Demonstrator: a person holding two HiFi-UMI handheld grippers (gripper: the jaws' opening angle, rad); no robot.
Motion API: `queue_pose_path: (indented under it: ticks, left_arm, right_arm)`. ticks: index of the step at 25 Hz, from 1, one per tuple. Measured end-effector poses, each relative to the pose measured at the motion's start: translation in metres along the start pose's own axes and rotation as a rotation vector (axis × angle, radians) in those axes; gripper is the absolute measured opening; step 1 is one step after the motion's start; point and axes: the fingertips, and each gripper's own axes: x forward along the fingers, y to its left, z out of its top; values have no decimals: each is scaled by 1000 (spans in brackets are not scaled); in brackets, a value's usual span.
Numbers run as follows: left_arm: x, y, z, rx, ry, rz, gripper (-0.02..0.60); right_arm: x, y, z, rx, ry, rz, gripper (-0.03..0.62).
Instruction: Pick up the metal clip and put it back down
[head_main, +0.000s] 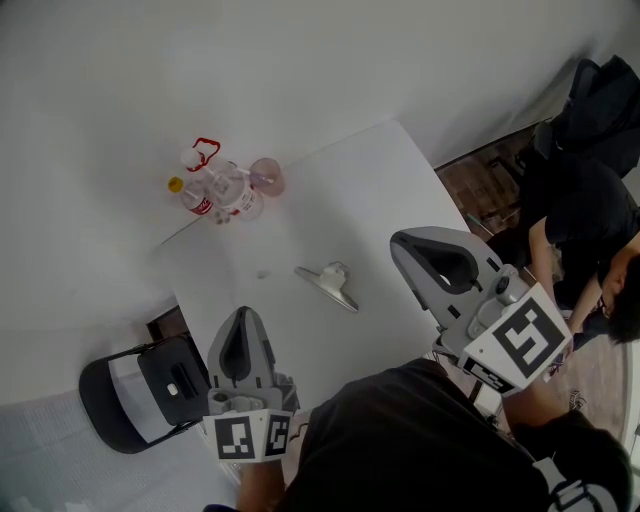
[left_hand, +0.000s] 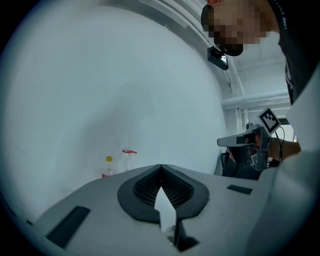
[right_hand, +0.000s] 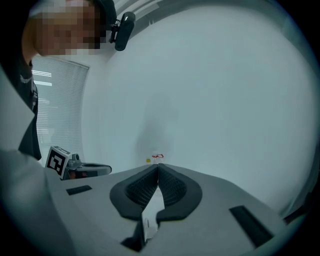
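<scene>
Head view: the metal clip lies on the white worktop between the left tool and the right tool, touching neither. Left gripper view: jaws clenched, empty. Right gripper view: jaws clenched, empty.

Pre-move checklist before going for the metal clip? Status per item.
1. Metal clip located, lying on the table: ok.
2. Right tongs empty: ok.
3. Right tongs open enough for a grasp: not ok, the tips are together.
4. Left tongs empty and apart from the clip: ok, shut, at the near table edge.
5. Surface around the clip free: ok, the bottles stand at the far corner, well apart from it.
6. Which way the clip's handles face for a grip: cannot tell, too small in the head view.
</scene>
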Motion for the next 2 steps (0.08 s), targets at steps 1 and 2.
queue_pose_path:
  ticks: [1, 2]
  left_arm:
    - [0, 0, 0, 1, -1, 1, 14]
    - [0, 0, 0, 2, -2, 2, 14]
  right_arm:
    - [0, 0, 0, 0, -2, 1, 18]
    - [0, 0, 1, 1, -3, 2, 17]
